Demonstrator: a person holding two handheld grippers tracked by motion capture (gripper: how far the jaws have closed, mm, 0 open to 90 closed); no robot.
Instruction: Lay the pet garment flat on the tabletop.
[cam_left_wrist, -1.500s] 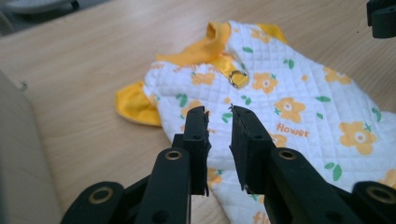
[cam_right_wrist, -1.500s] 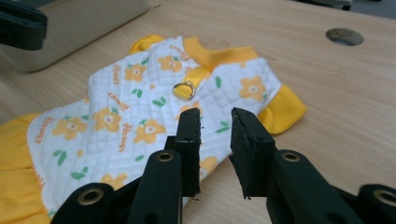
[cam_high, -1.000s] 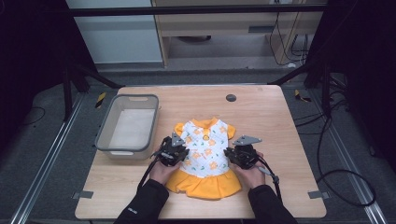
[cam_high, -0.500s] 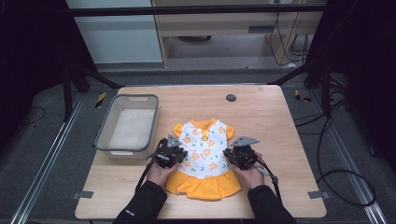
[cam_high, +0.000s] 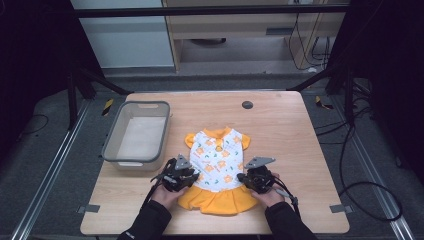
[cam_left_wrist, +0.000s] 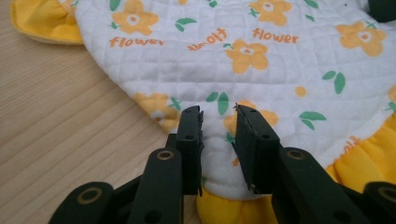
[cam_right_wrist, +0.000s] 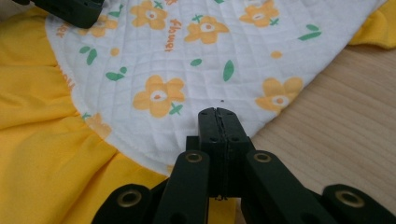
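Note:
A small dress (cam_high: 218, 159), white quilted top with orange flowers and a yellow skirt, lies flat on the wooden table (cam_high: 280, 130). My left gripper (cam_high: 191, 176) is at the dress's left waist. In the left gripper view its jaws (cam_left_wrist: 218, 112) stand apart over the white fabric (cam_left_wrist: 261, 65); they have just been opening, and cloth lies under the gap unpinched. My right gripper (cam_high: 243, 179) is at the right waist. Its jaws (cam_right_wrist: 218, 112) have just been closing and now meet, tips resting on the white fabric (cam_right_wrist: 187, 60) near its edge. I see no fold between them.
A grey plastic bin (cam_high: 107, 146) stands on the table's left side, just beyond the left gripper. A small dark round disc (cam_high: 247, 104) sits near the far edge. Bare wood (cam_high: 310, 150) lies right of the dress.
My left gripper has drawn back slightly toward the table's near edge along the dress's left side. The right gripper and the dress have stayed in place.

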